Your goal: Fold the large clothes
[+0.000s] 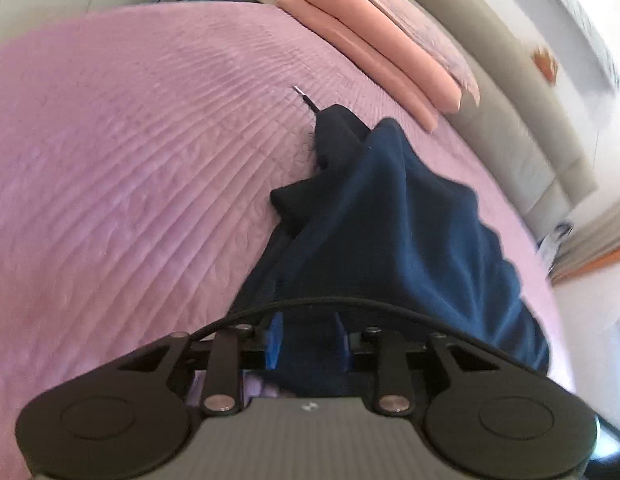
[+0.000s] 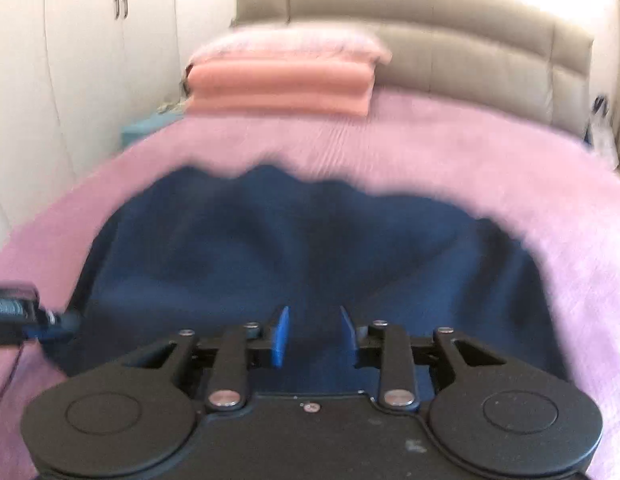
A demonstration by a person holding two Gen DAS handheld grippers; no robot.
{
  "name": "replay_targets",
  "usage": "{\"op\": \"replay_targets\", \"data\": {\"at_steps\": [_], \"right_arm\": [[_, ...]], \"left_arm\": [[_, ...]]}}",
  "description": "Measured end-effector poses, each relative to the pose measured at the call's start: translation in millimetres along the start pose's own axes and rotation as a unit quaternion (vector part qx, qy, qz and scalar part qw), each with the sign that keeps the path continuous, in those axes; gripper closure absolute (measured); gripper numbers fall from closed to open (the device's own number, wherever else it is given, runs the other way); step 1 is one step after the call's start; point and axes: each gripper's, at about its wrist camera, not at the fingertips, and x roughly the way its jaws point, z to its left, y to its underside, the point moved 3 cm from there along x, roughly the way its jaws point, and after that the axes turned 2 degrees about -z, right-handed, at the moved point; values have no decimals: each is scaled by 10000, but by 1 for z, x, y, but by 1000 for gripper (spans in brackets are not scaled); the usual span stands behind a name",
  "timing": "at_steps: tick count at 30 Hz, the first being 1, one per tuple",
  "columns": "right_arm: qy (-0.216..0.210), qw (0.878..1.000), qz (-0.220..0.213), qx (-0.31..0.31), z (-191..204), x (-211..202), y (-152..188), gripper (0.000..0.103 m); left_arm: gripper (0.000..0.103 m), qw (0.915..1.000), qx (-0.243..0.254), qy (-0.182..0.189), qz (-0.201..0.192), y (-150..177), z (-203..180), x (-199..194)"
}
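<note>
A large dark navy garment (image 2: 310, 248) lies on the pink bedspread (image 2: 449, 148). In the left wrist view the garment (image 1: 389, 220) runs in bunched folds from my left gripper (image 1: 308, 336) toward the pillows, with a drawstring tip (image 1: 304, 96) poking out at its far end. The left gripper's blue fingers (image 1: 274, 336) have navy cloth between them, so it is shut on the garment's edge. My right gripper (image 2: 313, 334) hovers over the garment's near edge with its blue fingers (image 2: 282, 336) apart and nothing between them. The left gripper also shows at the left edge of the right wrist view (image 2: 34, 316).
A folded salmon blanket (image 2: 278, 84) with a pink pillow (image 2: 290, 46) on top sits at the head of the bed. A grey padded headboard (image 2: 469, 52) stands behind. White wardrobe doors (image 2: 90, 40) and a teal nightstand (image 2: 146, 130) are to the left.
</note>
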Motion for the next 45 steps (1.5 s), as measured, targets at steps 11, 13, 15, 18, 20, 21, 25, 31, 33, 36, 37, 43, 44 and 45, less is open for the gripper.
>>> {"op": "replay_targets", "data": {"at_steps": [11,13,15,18,20,21,25,31,33,36,37,43,44,45], "right_arm": [[127,9990,286,312,-3,12,-2,65],[177,9985,341,399,-4,12,-3,62],[203,9977,441,475,-6,10,-6,61],[236,9961,622,574,-6,5,-12,57],[238,9955,706,593,-6,12,-18,55],[244,9953,723,594,-7,13,-19,53],[330,9939,790,699,-7,15,-20,50],[466,9932,844,660,-4,20,-23,43],[471,9936,777,675,-3,22,-22,36],[508,9936,656,766,-3,23,-17,35],[528,9936,632,772,-3,22,-17,34],[506,9940,555,790,-4,22,-16,33],[480,9942,518,811,-6,21,-15,33],[465,9946,454,811,-6,20,-13,33]], "left_arm": [[58,9888,1053,-940,-487,31,-12,-41],[53,9738,1544,-1446,-835,44,-24,-44],[47,9532,1782,-2038,-1343,59,-34,-50],[17,9120,1876,-2942,-2157,82,-46,-56],[10,8759,1703,-3647,-2662,95,-55,-55],[4,8598,1609,-3953,-2804,101,-61,-52],[1,8753,1411,-3841,-2577,111,-93,-35],[0,9195,2424,-2647,-1605,82,-94,10],[0,9430,2275,-2057,-1289,70,-76,20],[0,9629,1753,-1585,-1302,59,-56,19],[0,9646,1707,-1513,-1323,57,-54,17],[0,9619,1776,-1542,-1390,66,-60,8],[0,9616,1787,-1555,-1383,65,-59,7],[0,9615,1789,-1563,-1378,62,-57,15]]}}
